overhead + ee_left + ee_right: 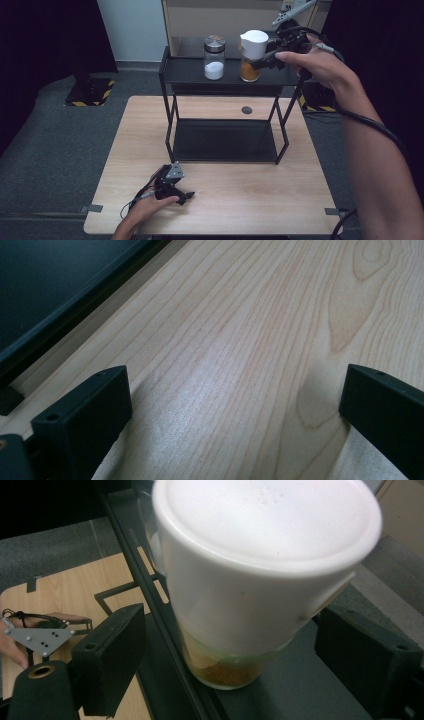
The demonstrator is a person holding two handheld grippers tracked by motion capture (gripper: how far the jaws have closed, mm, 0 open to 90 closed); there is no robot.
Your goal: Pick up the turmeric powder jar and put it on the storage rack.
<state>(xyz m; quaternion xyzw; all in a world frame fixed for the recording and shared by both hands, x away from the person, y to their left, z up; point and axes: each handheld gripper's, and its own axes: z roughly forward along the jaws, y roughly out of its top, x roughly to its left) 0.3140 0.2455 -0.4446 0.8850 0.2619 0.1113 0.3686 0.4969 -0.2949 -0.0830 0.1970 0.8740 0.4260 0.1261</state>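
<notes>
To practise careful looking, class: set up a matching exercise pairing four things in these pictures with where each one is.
Things:
1. jar of white powder
2. white-capped jar
3. left gripper
4. dark round spot

Places:
A. low on the table's near side
B. between the right gripper's open jaws
C. tabletop behind the rack
D. left on the top shelf

Pairs: 1-D, 2-B, 3-A, 4-C

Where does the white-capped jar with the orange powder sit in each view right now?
High view: white-capped jar stands on the black rack's top shelf, right of the jar of white powder, at the right gripper.
Right gripper view: jar at centre, between that gripper's open jaws.
Left gripper view: table wood and the rack's lower shelf; no jar.
Shared landmark: the black rack.
</notes>
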